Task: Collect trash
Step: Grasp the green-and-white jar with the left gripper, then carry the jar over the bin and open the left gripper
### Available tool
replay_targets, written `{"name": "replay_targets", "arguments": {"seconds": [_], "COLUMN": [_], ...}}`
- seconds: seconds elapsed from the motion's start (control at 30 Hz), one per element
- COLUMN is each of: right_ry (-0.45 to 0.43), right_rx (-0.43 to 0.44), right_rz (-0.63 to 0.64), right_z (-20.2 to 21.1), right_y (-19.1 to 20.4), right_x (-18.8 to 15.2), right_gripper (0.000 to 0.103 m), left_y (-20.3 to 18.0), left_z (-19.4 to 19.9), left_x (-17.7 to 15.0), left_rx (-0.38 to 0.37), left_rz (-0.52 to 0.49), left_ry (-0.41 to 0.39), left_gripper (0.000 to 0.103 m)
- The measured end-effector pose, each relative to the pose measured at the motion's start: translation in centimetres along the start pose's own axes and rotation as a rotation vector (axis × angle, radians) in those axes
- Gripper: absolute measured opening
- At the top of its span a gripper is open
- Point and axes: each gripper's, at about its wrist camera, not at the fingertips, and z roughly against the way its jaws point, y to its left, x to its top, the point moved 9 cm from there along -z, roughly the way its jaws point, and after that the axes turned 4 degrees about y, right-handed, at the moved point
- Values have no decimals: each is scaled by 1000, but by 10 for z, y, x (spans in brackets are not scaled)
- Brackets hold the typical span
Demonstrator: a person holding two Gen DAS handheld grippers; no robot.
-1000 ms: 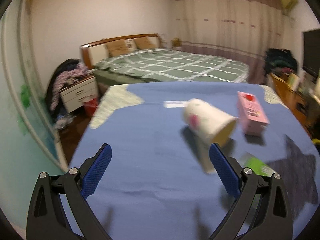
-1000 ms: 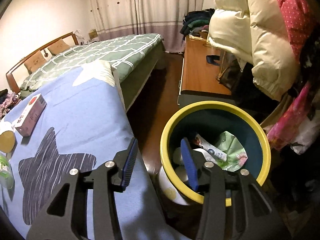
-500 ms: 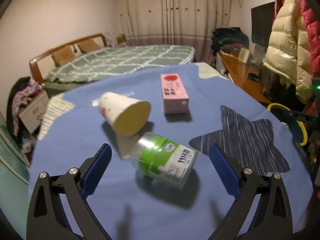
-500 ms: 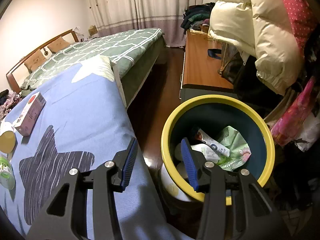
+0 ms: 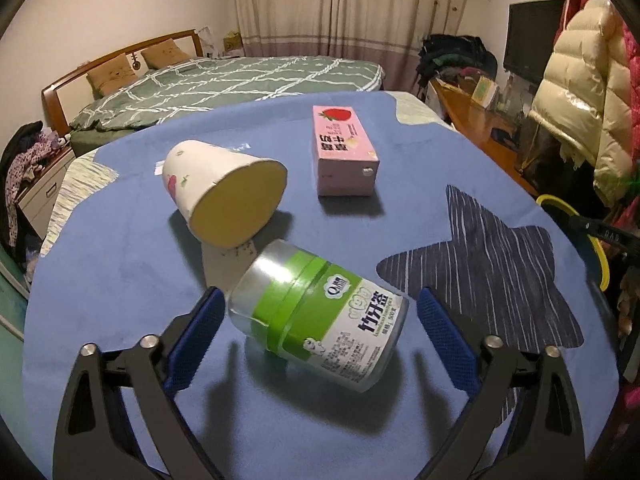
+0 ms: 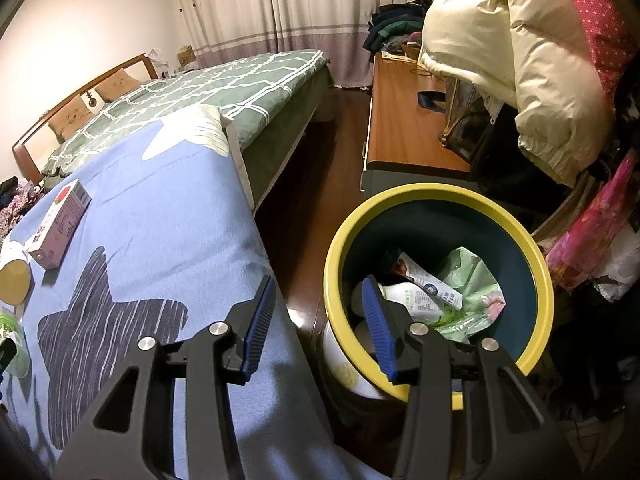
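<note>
Left gripper (image 5: 318, 316) closing around the toppled jar (image 5: 320, 314), not touching; right gripper (image 6: 316, 320) half-open, empty, above bin (image 6: 438, 280).

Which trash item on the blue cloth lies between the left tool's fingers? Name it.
The green-labelled clear jar, on its side. The paper cup and pink box lie farther off, outside the closing left tool.

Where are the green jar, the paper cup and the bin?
Green jar (image 5: 320, 316), left wrist view, on its label.
Paper cup (image 5: 208, 170), left wrist view, on its white side.
Bin (image 6: 532, 248), right wrist view, on its yellow rim.
</note>
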Motion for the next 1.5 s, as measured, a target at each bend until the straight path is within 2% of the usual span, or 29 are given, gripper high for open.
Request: {"name": "replay_targets", "arguments": {"seconds": [0.03,0.27,0.47,0.67,0.83,1.07,1.27,1.4,1.5], "right_ry": [1,-29,-44,-67,-86,-79,-85,-88,-90], "right_rx": [-1,33,33,7,-34,-51,-52,-52,-56], "right_rz": [0,7,67,43,14,-50,-77,-92,-99], "right_z": [0,6,24,50,70,83,87,87,88], "right_y": [0,2,-10,-47,-84,-124,-140,-147,-149], "right_x": [0,2,-5,-13,-26,-51,-56,-57,-58], "right_gripper": [43,43,43,43,43,43,44,44,46], "left_y": [1,-5,-47,-130,-223,-338,-391,-412,-419], "left_z": [-1,-2,8,0,-14,-48,-73,-84,-84], "left_x": [0,3,25,55,76,92,99,99,101], "left_rx": [8,-3,-32,-121,-217,-318,-337,-350,-346], "left_rz": [-2,22,-49,-150,-244,-324,-332,-327,-322], "left_ry": [6,14,-11,-30,-29,27,57,74,61], "left_gripper": [83,83,83,83,83,83,83,83,97]}}
